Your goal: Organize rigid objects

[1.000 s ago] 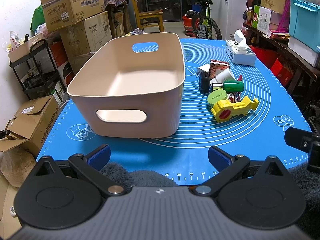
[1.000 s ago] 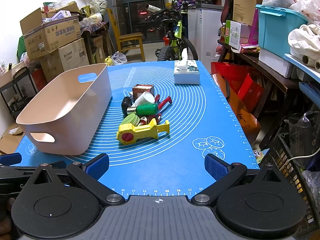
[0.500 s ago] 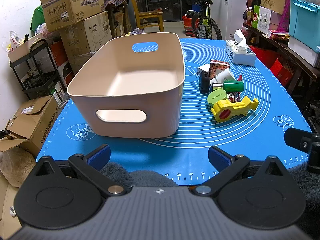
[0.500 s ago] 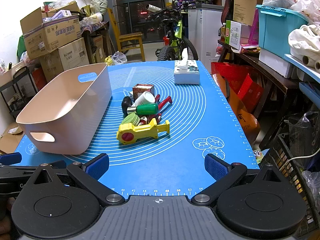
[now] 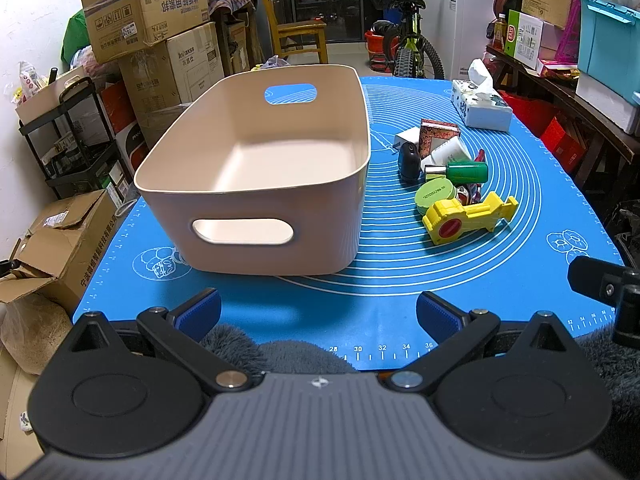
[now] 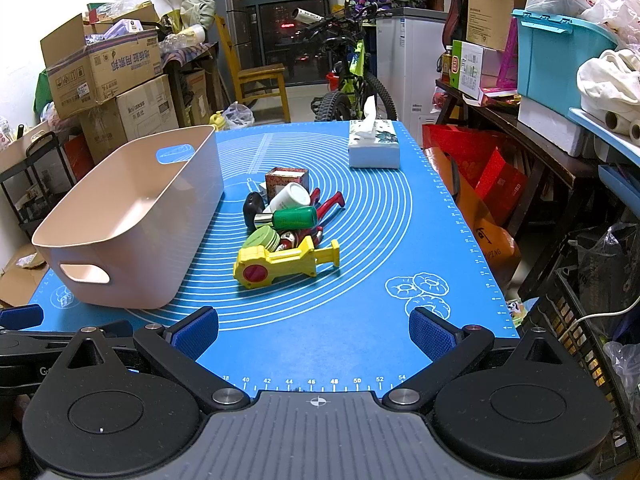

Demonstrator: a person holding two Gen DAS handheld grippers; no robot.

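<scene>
An empty beige plastic bin (image 5: 256,184) (image 6: 132,220) stands on the left of the blue mat. To its right lies a pile of small items: a yellow tool with a red dial (image 5: 466,220) (image 6: 284,265), a green round tin (image 5: 434,197) (image 6: 262,240), a green bottle (image 5: 464,172) (image 6: 294,218), a black item (image 5: 410,164) (image 6: 253,208), a white tube (image 6: 290,197) and a patterned box (image 5: 438,136) (image 6: 286,180). My left gripper (image 5: 318,314) is open and empty at the mat's near edge, before the bin. My right gripper (image 6: 314,330) is open and empty, near the front edge, short of the pile.
A tissue box (image 5: 482,108) (image 6: 374,146) stands at the far right of the blue mat (image 6: 360,264). Cardboard boxes and a shelf crowd the left; a bicycle, chair and storage bins stand behind and to the right. Grey fuzzy fabric (image 5: 280,356) lies under my left gripper.
</scene>
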